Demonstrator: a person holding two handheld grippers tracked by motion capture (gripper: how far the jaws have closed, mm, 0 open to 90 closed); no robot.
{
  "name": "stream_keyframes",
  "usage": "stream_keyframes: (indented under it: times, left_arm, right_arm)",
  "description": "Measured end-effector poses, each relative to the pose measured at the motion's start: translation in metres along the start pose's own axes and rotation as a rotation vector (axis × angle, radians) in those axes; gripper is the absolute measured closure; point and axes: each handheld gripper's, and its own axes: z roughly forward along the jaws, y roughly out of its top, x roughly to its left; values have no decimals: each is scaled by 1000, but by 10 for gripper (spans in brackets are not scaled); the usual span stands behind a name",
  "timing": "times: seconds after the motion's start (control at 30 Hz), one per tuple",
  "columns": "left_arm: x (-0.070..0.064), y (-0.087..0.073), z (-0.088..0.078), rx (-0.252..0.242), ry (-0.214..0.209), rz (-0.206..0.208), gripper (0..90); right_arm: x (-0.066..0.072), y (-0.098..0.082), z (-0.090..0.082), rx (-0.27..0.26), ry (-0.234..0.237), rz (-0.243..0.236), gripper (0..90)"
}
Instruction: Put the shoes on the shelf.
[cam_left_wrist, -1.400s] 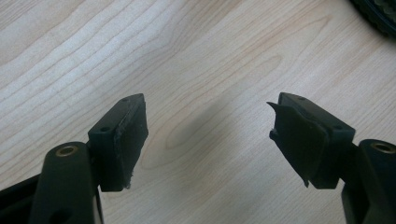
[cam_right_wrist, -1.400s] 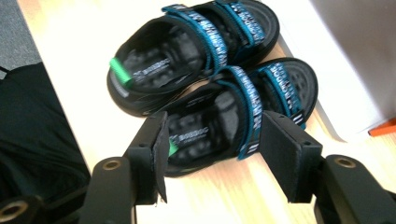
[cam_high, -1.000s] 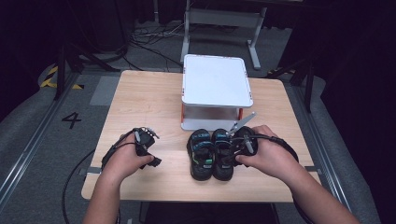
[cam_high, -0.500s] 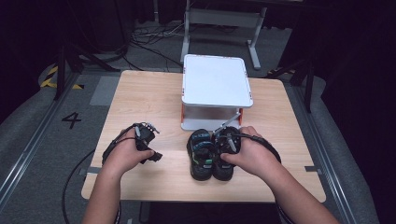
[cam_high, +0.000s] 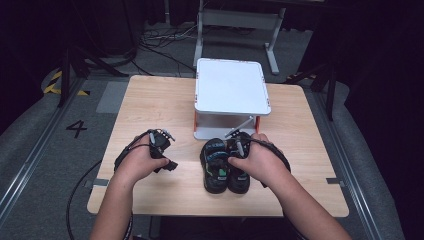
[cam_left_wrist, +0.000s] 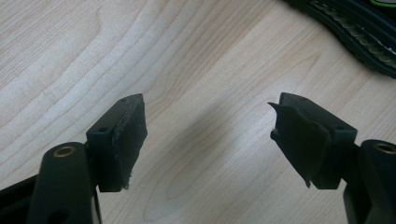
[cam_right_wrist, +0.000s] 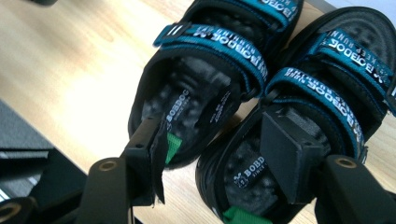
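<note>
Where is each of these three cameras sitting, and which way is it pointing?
High view: fixed above the person's side, looking forward and down on the wooden table, white stand and pair of sandals; both forearms, left gripper and right gripper show.
Left gripper view: rides the left gripper, looking down at bare tabletop; its two jaws show, apart.
Right gripper view: rides the right gripper, looking down into the sandals; its jaws show.
All three views share the sandals and the tabletop.

Black sandals with teal webbing straps (cam_right_wrist: 261, 116): "BOBDOG" in white on straps and insole heel tags, upside down. Grey floor mat (cam_high: 100, 97), 9 o'clock of worktop: painted "4" (cam_high: 76, 128).
</note>
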Motion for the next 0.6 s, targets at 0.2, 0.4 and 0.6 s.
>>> stream_keyframes:
  times: [0.2, 0.4, 0.6]
  left_arm:
    - [0, -4, -2, 7, 3, -8, 262]
    - [-4, -9, -4, 1, -1, -4, 261]
    - [0, -23, -7, 9, 19, -41, 261]
  right_arm:
    - [1, 0, 7, 33, -52, 101, 390]
    - [-5, 2, 20, 45, -67, 132, 387]
    - [-3, 1, 40, 111, -73, 100, 532]
